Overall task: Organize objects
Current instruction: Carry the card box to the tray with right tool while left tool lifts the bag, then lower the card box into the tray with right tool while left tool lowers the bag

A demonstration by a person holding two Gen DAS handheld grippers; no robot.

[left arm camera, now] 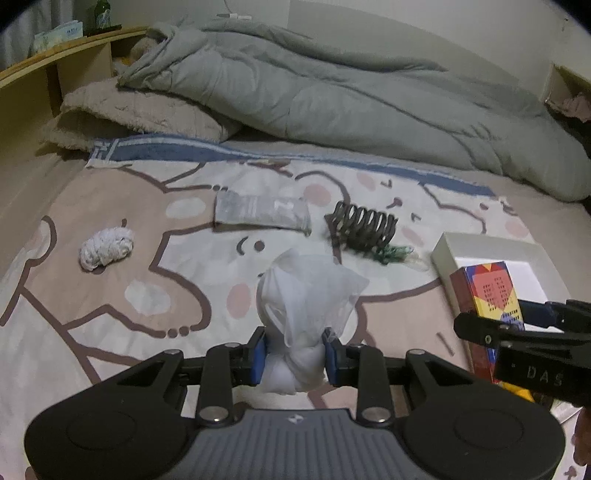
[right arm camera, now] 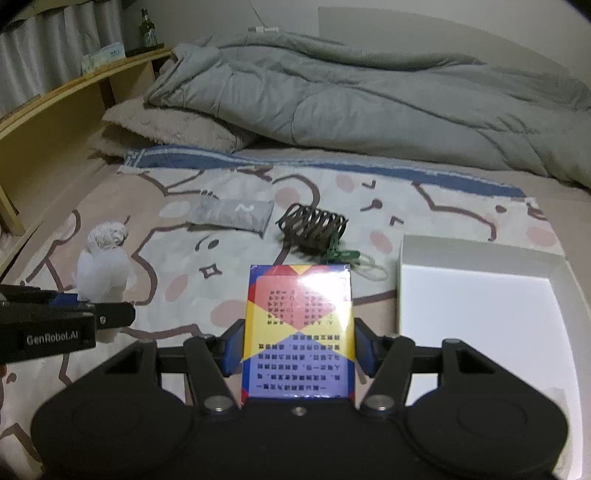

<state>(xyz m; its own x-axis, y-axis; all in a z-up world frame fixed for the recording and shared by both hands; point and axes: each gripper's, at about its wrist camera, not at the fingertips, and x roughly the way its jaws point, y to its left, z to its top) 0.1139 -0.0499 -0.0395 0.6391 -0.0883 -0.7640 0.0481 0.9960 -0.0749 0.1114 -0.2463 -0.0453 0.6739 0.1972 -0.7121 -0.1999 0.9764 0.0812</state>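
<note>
Nearest the left wrist camera, the left gripper [left arm camera: 294,354] has its blue fingers [left arm camera: 258,356] pressed against both sides of a knotted white plastic bag [left arm camera: 306,314], which stands up between them above the bed. Ahead of those fingers, on the cartoon-printed blanket [left arm camera: 110,295], lie a flat grey packet [left arm camera: 260,214] and, just right of it, a dark coiled metal rack [left arm camera: 364,225] with a green clip [left arm camera: 393,254] at its near end. To the left of the fingers, well apart, sits a twisted white cloth bundle [left arm camera: 107,249]. To the right an open white box [left arm camera: 491,254] rests on the bed.

In the right wrist view, the right gripper [right arm camera: 298,347] holds a colourful printed box [right arm camera: 299,328] upright, one blue finger [right arm camera: 232,349] on each long side, gripping its lower half. The white box lies just right of these fingers, apart from the held box. The rack and packet lie beyond the fingertips. The left gripper, with its white bag, shows at the far left edge.

A rumpled grey duvet [right arm camera: 369,96] and a beige pillow [right arm camera: 173,125] fill the far end of the bed. A wooden headboard shelf [right arm camera: 74,96] carries a green bottle [right arm camera: 147,29].
</note>
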